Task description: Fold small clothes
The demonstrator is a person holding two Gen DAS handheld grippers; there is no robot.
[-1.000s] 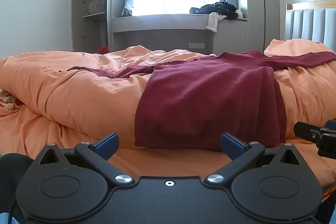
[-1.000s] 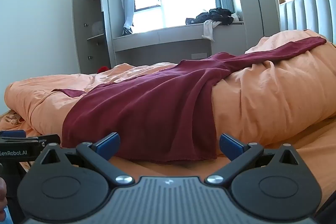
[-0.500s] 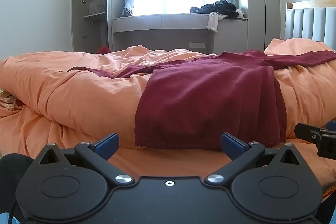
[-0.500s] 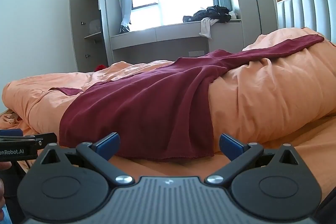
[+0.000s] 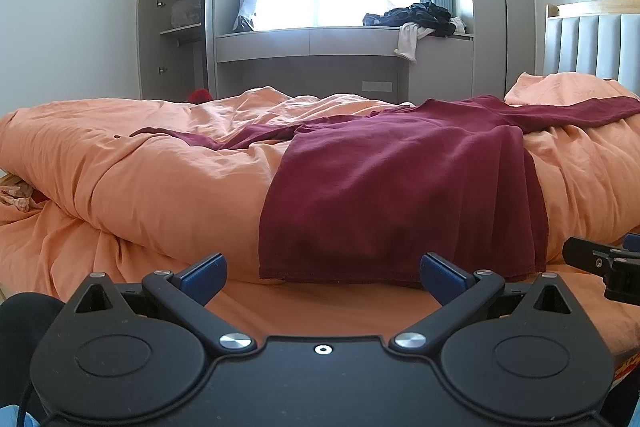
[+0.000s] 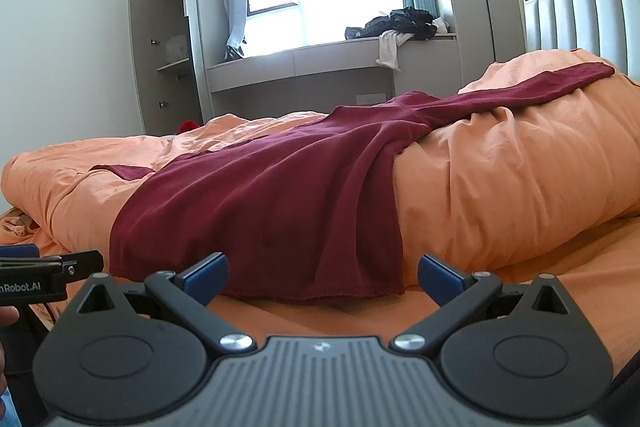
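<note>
A dark red long-sleeved top [image 5: 400, 187] lies spread over a lumpy orange duvet [image 5: 160, 179], sleeves out to both sides, its hem hanging toward me. It also shows in the right wrist view [image 6: 272, 211]. My left gripper [image 5: 324, 273] is open and empty, just short of the hem. My right gripper [image 6: 322, 273] is open and empty, also just short of the hem, near its right corner. Each gripper shows at the edge of the other's view: the right one [image 5: 600, 263] and the left one [image 6: 48, 267].
The orange sheet [image 5: 320, 307] lies under both grippers. A padded grey headboard [image 6: 580, 15] stands at the right. A window bench [image 5: 340, 39] with a heap of dark and white clothes [image 5: 420, 19] is behind the bed. An open wardrobe [image 5: 176, 15] stands back left.
The right gripper has drifted slightly forward and right along the hem. The left gripper has barely moved. The top lies as before.
</note>
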